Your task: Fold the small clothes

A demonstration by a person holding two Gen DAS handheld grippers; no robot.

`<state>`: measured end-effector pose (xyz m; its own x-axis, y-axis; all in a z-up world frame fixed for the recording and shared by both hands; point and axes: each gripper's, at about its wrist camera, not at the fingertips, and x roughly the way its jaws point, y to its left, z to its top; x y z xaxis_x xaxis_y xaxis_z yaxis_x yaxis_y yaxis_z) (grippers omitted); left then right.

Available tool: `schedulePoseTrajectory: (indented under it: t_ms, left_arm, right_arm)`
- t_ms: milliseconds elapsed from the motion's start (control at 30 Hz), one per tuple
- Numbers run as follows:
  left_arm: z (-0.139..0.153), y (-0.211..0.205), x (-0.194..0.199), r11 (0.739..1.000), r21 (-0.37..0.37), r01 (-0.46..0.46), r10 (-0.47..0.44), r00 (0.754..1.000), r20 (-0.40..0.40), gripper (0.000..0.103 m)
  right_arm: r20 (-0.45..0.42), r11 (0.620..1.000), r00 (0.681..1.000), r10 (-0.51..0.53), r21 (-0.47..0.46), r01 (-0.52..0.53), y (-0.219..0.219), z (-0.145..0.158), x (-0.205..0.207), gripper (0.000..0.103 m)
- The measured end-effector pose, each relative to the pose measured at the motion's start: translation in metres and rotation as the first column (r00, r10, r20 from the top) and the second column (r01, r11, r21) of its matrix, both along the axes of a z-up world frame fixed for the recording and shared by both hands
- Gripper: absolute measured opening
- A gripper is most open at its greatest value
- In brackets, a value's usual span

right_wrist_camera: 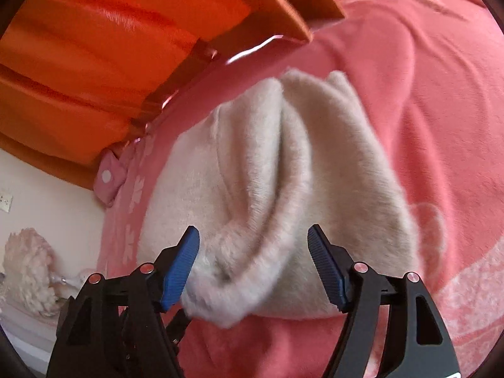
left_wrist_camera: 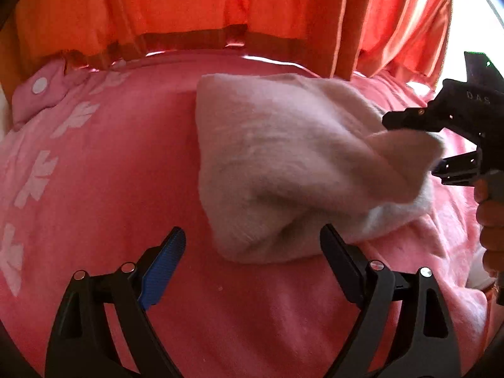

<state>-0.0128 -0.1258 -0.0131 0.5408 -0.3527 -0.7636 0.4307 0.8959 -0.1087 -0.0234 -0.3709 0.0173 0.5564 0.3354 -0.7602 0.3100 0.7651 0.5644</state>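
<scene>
**While both grippers gape, fleece sits on the bed**

While the left gripper (left_wrist_camera: 252, 264) and right gripper (right_wrist_camera: 253, 267) hold fingers apart, a cream fleece garment (left_wrist_camera: 283, 163) lies bunched on the pink bed cover (left_wrist_camera: 110, 173), one fold between the right fingers. Orange curtains (left_wrist_camera: 189, 0) hang beyond.

Item: one small fleece garment (left_wrist_camera: 283, 163), cream to pale pink, fluffy nap, no print or fastenings seen. It lay on the pink bed cover (left_wrist_camera: 104, 189), bunched and partly doubled over, not flat. The far left edge ran fairly straight; the near end was rolled into a thick rounded lump. Along its length, soft ridges and a deep crease (right_wrist_camera: 283, 163) ran toward a puckered knot of fabric at the near edge. One corner (left_wrist_camera: 406, 145) stood raised off the cover. Garment type could not be told.
</scene>
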Motion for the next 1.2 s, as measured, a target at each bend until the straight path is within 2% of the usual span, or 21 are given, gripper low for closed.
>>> schedulePoseTrajectory:
  t_ms: [33, 67, 100, 133, 167, 233, 267, 300, 333, 367, 433, 467, 533, 600, 700, 800, 900, 1000, 1067, 1100, 1200]
  left_arm:
    - [-0.002, 0.000, 0.004, 1.000, -0.005, -0.015, 0.015, 1.000, -0.019, 0.063]
    - [-0.004, 0.002, 0.010, 0.999, -0.023, -0.023, 0.022, 0.998, -0.057, 0.050]
    - [-0.004, 0.004, 0.014, 0.999, -0.043, -0.029, 0.026, 0.996, -0.082, 0.043]
    - [-0.005, 0.007, 0.016, 0.998, -0.063, -0.028, 0.022, 0.995, -0.101, 0.030]
    - [-0.004, 0.010, 0.017, 0.997, -0.073, -0.023, 0.015, 0.994, -0.112, 0.025]
    - [-0.003, 0.013, 0.016, 0.997, -0.069, -0.016, 0.009, 0.994, -0.113, 0.020]
    - [-0.003, 0.014, 0.015, 0.996, -0.084, -0.007, -0.003, 0.993, -0.120, 0.017]
    - [-0.004, 0.014, 0.014, 0.996, -0.090, -0.003, -0.008, 0.992, -0.126, 0.016]
    - [-0.005, 0.012, 0.014, 0.996, -0.085, 0.002, -0.013, 0.991, -0.130, 0.015]
    - [-0.007, 0.010, 0.014, 0.997, -0.080, 0.008, -0.018, 0.991, -0.135, 0.013]
    - [-0.015, 0.004, 0.014, 0.997, -0.073, 0.009, -0.020, 0.988, -0.155, 0.013]
    - [-0.017, 0.001, 0.013, 0.998, -0.069, 0.006, -0.016, 0.987, -0.157, 0.013]
    - [-0.019, 0.000, 0.012, 0.999, -0.054, 0.004, -0.012, 0.988, -0.151, 0.013]
    - [-0.020, 0.001, 0.015, 0.999, -0.053, 0.006, -0.014, 0.988, -0.155, 0.013]
    - [-0.018, 0.001, 0.016, 0.999, -0.046, 0.005, -0.012, 0.988, -0.154, 0.013]
    - [-0.019, 0.001, 0.015, 0.999, -0.039, 0.000, -0.006, 0.989, -0.150, 0.013]
    - [-0.019, -0.002, 0.014, 0.999, -0.032, -0.008, 0.003, 0.989, -0.149, 0.013]
    - [-0.020, -0.004, 0.014, 1.000, -0.019, -0.012, 0.009, 0.989, -0.147, 0.013]
    - [-0.019, -0.004, 0.013, 1.000, -0.007, -0.009, 0.008, 0.990, -0.143, 0.013]
    - [-0.019, -0.004, 0.013, 1.000, -0.002, -0.008, 0.008, 0.990, -0.144, 0.013]
    - [-0.019, -0.002, 0.015, 1.000, 0.003, -0.005, 0.006, 0.988, -0.152, 0.013]
  right_arm:
    - [-0.022, 0.999, 0.999, 0.031, -0.013, -0.032, 0.006, -0.001, 0.009, 0.045]
    - [-0.024, 0.999, 0.999, 0.047, -0.022, -0.047, 0.009, 0.001, 0.012, 0.031]
    - [-0.006, 0.998, 0.998, 0.056, -0.035, -0.056, 0.011, 0.008, 0.013, 0.021]
    - [0.082, 0.997, 0.994, 0.074, -0.033, -0.072, 0.012, 0.028, 0.008, 0.019]
    - [0.161, 0.997, 0.984, 0.079, -0.017, -0.077, 0.010, 0.044, 0.001, 0.018]
    - [0.324, 0.992, 0.943, 0.069, 0.077, -0.100, -0.005, 0.077, -0.024, 0.015]
    - [0.368, 0.991, 0.928, 0.057, 0.093, -0.098, -0.014, 0.081, -0.034, 0.015]
    - [0.367, 0.996, 0.929, 0.042, 0.058, -0.068, -0.021, 0.078, -0.039, 0.015]
    - [0.274, 0.999, 0.961, 0.015, -0.046, -0.002, -0.033, 0.058, -0.035, 0.015]
    - [0.172, 0.995, 0.985, -0.009, -0.100, 0.026, -0.041, 0.031, -0.028, 0.015]
    - [-0.009, 0.994, 0.999, -0.036, -0.104, 0.035, -0.056, -0.032, -0.018, 0.015]
    - [0.021, 0.997, 0.999, -0.042, -0.065, 0.044, -0.060, -0.038, -0.023, 0.015]
    - [0.063, 0.999, 0.997, -0.044, -0.029, 0.046, -0.063, -0.028, -0.032, 0.018]
    - [0.076, 0.996, 0.996, -0.043, -0.069, 0.048, -0.062, -0.017, -0.036, 0.024]
    - [0.119, 0.971, 0.988, -0.098, -0.208, 0.121, -0.061, 0.011, -0.049, 0.032]
    - [0.180, 0.971, 0.979, -0.094, -0.201, 0.130, -0.064, 0.031, -0.048, 0.048]
    - [0.163, 0.973, 0.986, -0.042, -0.218, 0.078, -0.058, 0.029, -0.029, 0.057]
    - [0.068, 0.962, 0.998, -0.003, -0.274, 0.021, -0.053, -0.001, 0.003, 0.059]
    - [0.045, 0.954, 0.999, 0.027, -0.298, -0.013, -0.045, -0.010, 0.015, 0.020]
    - [0.047, 0.958, 0.999, 0.029, -0.285, -0.014, -0.047, -0.007, 0.017, 0.011]
    - [0.237, 0.974, 0.971, 0.001, -0.222, 0.053, -0.057, 0.041, -0.006, 0.008]
